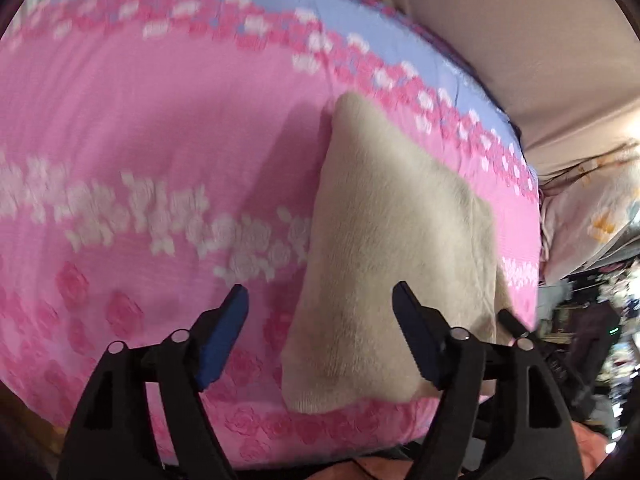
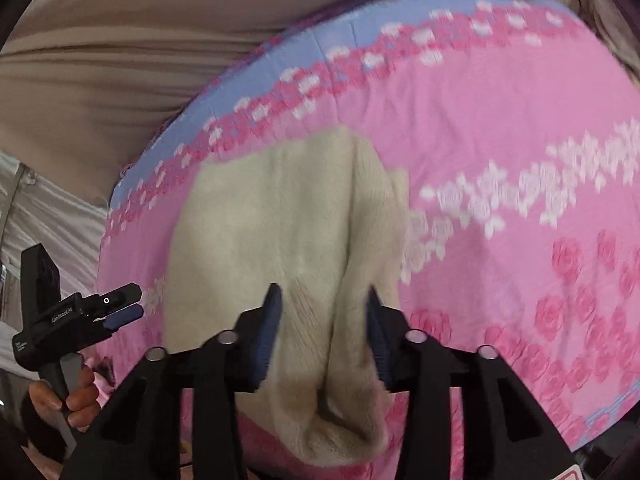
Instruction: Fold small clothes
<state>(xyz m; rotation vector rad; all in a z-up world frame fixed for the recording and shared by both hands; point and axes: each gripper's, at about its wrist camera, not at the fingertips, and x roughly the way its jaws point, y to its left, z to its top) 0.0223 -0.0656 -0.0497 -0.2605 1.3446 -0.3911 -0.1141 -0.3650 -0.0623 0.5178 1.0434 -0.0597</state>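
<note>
- a small cream fleece garment [image 1: 396,216] is seen on the pink flowered bedspread [image 1: 140,128], near the blue border strip [image 1: 280,4] of that spread.
- the right claw [image 2: 322,304] is clenched on a raised fold of the garment, which is pinched between its fingers.
- the left claw [image 1: 320,300] is released; nothing is held, and it hangs above the near edge of the garment.
- the step in hand is judged to be a fold in progress.
- next, the gripped fold should be carried across the garment and laid flat, while the free edge is pinned by the left claw.
</note>
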